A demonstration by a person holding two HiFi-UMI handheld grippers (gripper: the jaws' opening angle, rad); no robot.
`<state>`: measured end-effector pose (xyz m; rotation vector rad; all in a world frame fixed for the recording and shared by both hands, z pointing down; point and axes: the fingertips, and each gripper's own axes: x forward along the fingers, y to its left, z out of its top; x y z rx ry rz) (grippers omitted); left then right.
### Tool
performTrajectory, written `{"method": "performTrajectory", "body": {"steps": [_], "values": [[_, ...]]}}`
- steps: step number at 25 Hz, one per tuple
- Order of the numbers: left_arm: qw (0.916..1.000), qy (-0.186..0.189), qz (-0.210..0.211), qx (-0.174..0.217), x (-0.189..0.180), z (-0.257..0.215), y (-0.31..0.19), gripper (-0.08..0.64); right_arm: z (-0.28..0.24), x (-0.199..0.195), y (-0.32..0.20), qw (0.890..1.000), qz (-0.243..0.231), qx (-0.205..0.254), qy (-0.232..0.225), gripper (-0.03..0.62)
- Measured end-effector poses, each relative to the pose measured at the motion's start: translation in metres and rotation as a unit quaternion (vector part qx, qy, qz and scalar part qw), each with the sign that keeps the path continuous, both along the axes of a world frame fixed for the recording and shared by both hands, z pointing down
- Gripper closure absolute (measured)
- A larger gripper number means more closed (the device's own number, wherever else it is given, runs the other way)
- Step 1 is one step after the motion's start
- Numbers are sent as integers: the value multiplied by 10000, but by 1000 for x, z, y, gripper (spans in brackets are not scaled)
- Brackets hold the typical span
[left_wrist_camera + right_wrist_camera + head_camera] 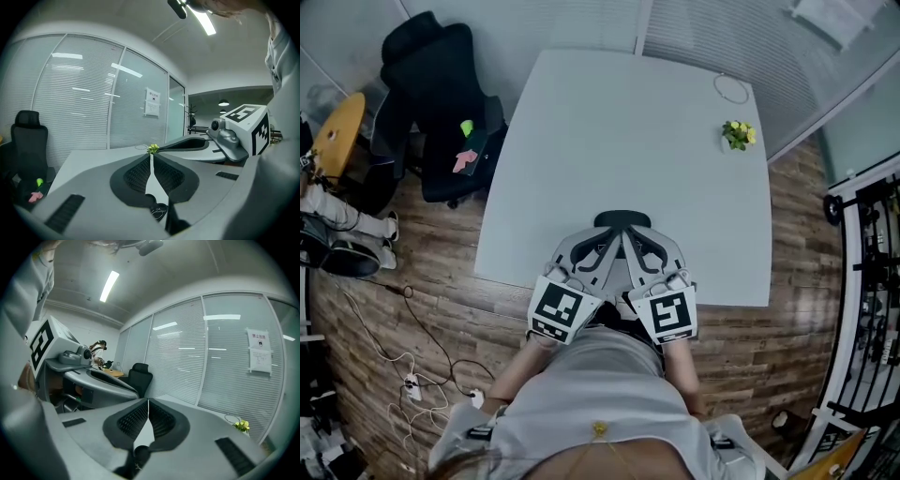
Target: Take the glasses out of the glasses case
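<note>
At the far left stood a round wooden table (337, 127), and beside it a black office chair (441, 103) with something green and something pink on its seat. Cables and a power strip (412, 384) lay on the wood floor (412, 281) below.

A white table (628, 141) filled the middle of the head view. The person (600, 412) stood at its near edge, holding both grippers side by side over that edge, angled in so that their tips nearly met.

The left gripper (151, 157) was closed. Its own view showed the two jaws pressed together at the tips, with only bare tabletop in the narrow slit between the pads. The right gripper (148, 401) was closed in the same way, jaws meeting at the tips and nothing between them.

Just beyond the two sets of tips lay a dark curved shape (622, 218). Whether it was the glasses case or part of the grippers' own pads could not be told, and neither gripper view showed a case or glasses clearly.

Toward the table's far right corner lay a thin wire loop (731, 89), and near it stood a small yellow-green plant (737, 134). A metal rack (872, 272) stood at the right edge.
</note>
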<state>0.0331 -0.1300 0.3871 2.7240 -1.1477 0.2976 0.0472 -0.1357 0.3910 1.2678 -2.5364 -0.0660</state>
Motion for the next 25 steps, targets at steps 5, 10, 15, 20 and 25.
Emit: {"method": "performTrajectory", "body": {"steps": [5,10,15,20,25], "values": [[9999,-23,108,-41,-5,4,-13,518,8,-2,-12,9997,128,-79,166,574],[9998,-61,154,-129,-14,10,-17,518,22,-3,-20,9992,195,-176,317,574],[9995,-97,190,-247,-20,17,-18,518,46,0,-28,9975,313,-371,515,575],[9991,-132,177,-357,-27,24,-17,518,80,6,-34,9934,253,-675,887,575],[9988,-162,127,-454,-37,31,-18,518,121,11,-36,9859,133,-1085,1269,575]]}}
